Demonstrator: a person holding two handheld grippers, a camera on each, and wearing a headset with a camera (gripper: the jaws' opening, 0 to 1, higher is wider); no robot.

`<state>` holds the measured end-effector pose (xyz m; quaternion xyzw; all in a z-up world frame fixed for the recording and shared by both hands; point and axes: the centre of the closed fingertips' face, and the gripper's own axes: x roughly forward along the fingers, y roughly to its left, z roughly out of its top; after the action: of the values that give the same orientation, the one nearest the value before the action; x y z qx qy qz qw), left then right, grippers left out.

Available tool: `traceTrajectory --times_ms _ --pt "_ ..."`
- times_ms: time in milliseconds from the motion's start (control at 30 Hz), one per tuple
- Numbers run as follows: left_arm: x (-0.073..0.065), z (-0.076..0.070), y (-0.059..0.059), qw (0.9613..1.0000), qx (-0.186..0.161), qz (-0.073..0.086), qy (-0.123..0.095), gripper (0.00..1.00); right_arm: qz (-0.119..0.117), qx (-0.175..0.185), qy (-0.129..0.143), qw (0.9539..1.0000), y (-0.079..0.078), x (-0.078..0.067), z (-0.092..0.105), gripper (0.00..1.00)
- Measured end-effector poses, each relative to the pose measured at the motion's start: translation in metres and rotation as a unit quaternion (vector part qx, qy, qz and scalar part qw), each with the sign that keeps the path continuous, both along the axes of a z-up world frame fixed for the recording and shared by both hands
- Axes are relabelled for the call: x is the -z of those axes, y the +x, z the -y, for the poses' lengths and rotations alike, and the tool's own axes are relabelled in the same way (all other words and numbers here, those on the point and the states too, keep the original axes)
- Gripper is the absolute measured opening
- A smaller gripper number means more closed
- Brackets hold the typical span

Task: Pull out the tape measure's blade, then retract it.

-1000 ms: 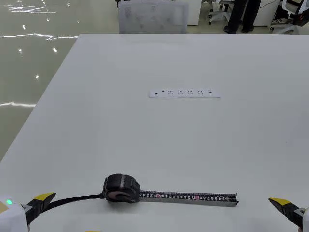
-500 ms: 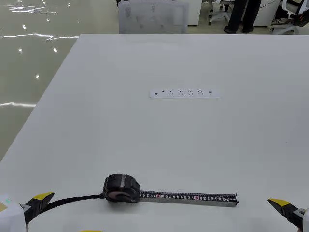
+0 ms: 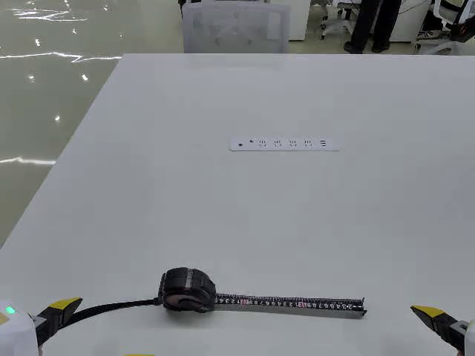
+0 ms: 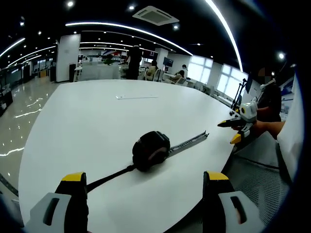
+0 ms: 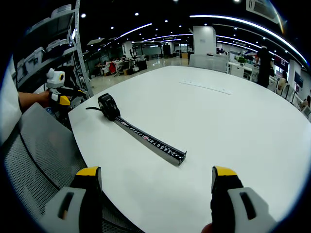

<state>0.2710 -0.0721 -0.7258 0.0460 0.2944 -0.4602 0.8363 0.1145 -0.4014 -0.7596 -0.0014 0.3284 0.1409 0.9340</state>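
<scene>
Left tool (image 4: 146, 177): two jaws with grey moulded bodies, each bearing a dark oblong slot, with black inner faces and yellow caps on the fingertips (image 4: 73, 176). Right tool (image 5: 156, 171): same build, with grey slotted bodies, black faces and yellow-capped tips. In the head view the left tool's housing is white, with a small green indicator light (image 3: 10, 310) lit on it. In the right gripper view the arm behind the left tool comes out of a white sleeve (image 5: 7, 109).

The head view's bottom edge crops the left gripper (image 3: 53, 312) and right gripper (image 3: 438, 320); blade (image 3: 289, 303) numerals are illegible.
</scene>
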Motion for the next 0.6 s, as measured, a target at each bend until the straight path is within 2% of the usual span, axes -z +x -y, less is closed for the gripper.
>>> traceTrajectory --times_ms 167,200,400,600 --pt "-0.005 0.001 0.003 0.9999 -0.012 -0.001 0.0 0.96 0.004 0.001 0.001 1.0 0.002 -0.003 0.0 0.93" --pt "-0.007 0.001 0.004 0.9998 -0.018 0.004 0.001 0.96 0.007 0.001 0.003 1.0 0.003 -0.004 -0.001 0.93" --pt "-0.015 0.009 0.005 0.9995 -0.029 0.006 -0.011 0.95 0.007 0.0 0.005 1.0 0.004 -0.004 -0.001 0.93" --pt "-0.019 0.019 0.006 0.999 -0.041 0.0 -0.02 0.95 0.012 0.001 0.008 0.9999 0.007 -0.005 -0.001 0.93"
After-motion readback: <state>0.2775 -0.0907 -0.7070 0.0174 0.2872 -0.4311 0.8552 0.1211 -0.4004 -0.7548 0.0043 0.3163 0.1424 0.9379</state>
